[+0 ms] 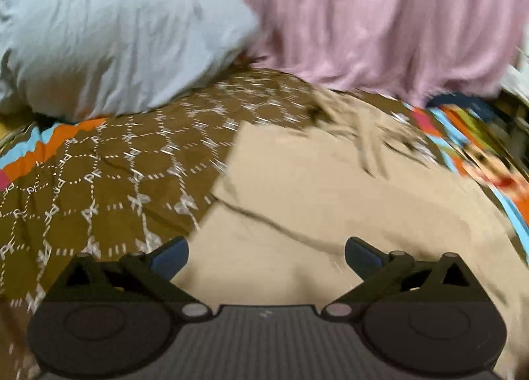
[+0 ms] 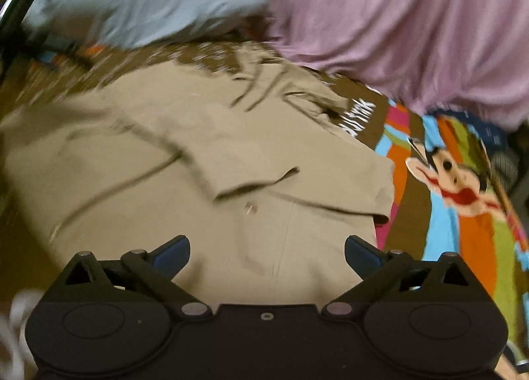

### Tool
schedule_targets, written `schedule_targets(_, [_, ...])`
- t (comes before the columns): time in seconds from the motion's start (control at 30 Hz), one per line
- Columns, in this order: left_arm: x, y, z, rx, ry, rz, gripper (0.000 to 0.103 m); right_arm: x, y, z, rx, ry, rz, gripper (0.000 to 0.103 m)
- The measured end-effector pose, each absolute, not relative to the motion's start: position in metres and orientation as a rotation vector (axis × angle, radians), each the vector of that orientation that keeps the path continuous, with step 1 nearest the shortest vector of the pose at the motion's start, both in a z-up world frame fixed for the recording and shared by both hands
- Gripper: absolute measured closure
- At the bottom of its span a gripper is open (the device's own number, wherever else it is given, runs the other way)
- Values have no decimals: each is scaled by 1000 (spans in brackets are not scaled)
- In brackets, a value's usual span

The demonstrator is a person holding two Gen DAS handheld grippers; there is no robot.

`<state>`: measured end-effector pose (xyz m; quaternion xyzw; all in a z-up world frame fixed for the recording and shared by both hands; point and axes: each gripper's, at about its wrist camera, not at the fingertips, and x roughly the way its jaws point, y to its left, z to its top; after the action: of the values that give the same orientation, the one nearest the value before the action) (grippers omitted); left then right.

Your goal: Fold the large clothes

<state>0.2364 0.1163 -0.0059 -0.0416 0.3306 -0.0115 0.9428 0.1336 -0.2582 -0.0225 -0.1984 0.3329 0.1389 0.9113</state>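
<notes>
A tan garment (image 2: 211, 161), seemingly a pair of trousers or a shirt of stiff cloth, lies spread on a patterned bedspread (image 1: 82, 181), with one layer already laid over another so that a folded edge runs across its middle. In the left wrist view its straight near edge cuts diagonally across the brown, hexagon-printed part of the spread; in the right wrist view its far corner reaches just short of the bright cartoon monkey print (image 2: 456, 178). Creases remain near the top of the cloth, and the bundle is still broad, so the folding appears part done: at least one fold is in place, and a further fold or two, plus some smoothing, would seem to be left.

The left gripper (image 1: 266, 256) hangs over the garment with its blue-tipped jaws spread wide and nothing between them. The right gripper (image 2: 267, 254) stands the same way, released and empty above the cloth's near half.

Beyond the garment, a pale blue pillow (image 1: 109, 39) and a pink blanket (image 2: 413, 26) are heaped at the head of the bed, near the tan cloth's far edge. Both views are blurred.
</notes>
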Motion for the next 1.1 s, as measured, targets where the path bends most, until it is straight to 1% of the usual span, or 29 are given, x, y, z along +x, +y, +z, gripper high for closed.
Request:
schedule_targets(0.17, [162,73,-15,106,711,-106,1,79,-256,-32,-617,664,307,1])
schedule_targets(0.3, [133,49,-26,209,719,-153,1,66,-259,-53,-763,678,229,1])
schedule_targets(0.47, [133,19,-37,330,721,-175,1,71,-260,-65,-771,660,220,1])
schedule_targets(0.6, [132,10,-50,377,745,-186,1,85,-257,-70,-750,644,235,1])
schedule_targets(0.67, [130,10,-53,391,747,-195,1,89,-258,-70,-709,620,245,4])
schedule_targets(0.7, [130,10,-54,395,747,-201,1,91,-258,-69,-686,615,257,11])
schedule_targets(0.73, [129,9,-55,404,745,-207,1,92,-259,-69,-661,619,270,23])
schedule_targets(0.77, [130,7,-56,418,745,-208,1,94,-259,-68,-633,622,285,30])
schedule_targets(0.8, [130,6,-58,437,745,-203,1,95,-260,-67,-605,623,292,50])
schedule_targets(0.83, [130,3,-61,461,744,-196,1,96,-259,-65,-586,623,293,74])
schedule_targets(0.87, [131,2,-63,478,741,-189,1,97,-260,-60,-550,617,292,81])
schedule_targets(1.0, [138,4,-67,548,717,-101,1,102,-268,-26,-395,547,275,89])
schedule_targets(1.07, [145,10,-69,595,710,-8,8,104,-269,-10,-376,502,255,95])
schedule_targets(1.1, [149,13,-70,623,710,51,16,104,-270,-3,-371,484,246,97])
